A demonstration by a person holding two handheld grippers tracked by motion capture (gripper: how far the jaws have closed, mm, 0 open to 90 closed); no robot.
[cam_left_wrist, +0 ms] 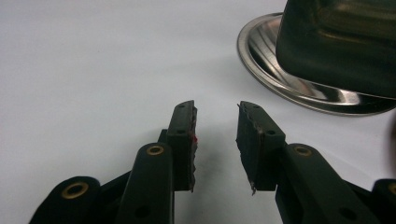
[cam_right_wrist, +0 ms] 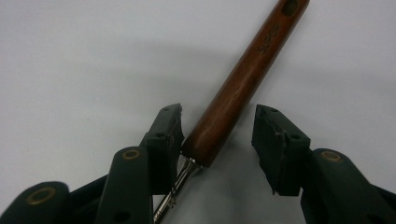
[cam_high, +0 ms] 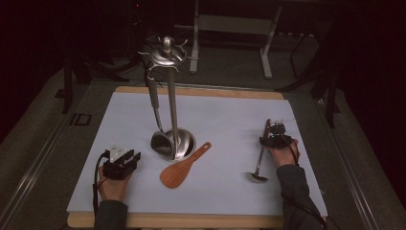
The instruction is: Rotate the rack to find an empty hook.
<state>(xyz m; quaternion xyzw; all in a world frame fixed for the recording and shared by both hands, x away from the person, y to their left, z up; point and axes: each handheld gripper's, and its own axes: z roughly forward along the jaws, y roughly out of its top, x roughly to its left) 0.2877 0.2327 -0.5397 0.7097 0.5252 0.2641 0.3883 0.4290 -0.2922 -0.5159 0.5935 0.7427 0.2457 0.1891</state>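
White tabletop (cam_high: 225, 115) ahead; I'm straddling the spoon's wooden handle (cam_right_wrist: 236, 88) with my right gripper (cam_right_wrist: 217, 135), jaws apart, preparing to clamp; left gripper (cam_left_wrist: 215, 135) is idling, jaws apart.

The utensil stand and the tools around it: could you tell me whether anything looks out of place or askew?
Mildly. The utensil stand carries one hanging ladle, while the wooden rice paddle and a wood-handled spoon lie loose on the white mat. The spoon's handle sits slanted between the right gripper's open jaws, nearer one pad. Nothing looks spilled or damaged.
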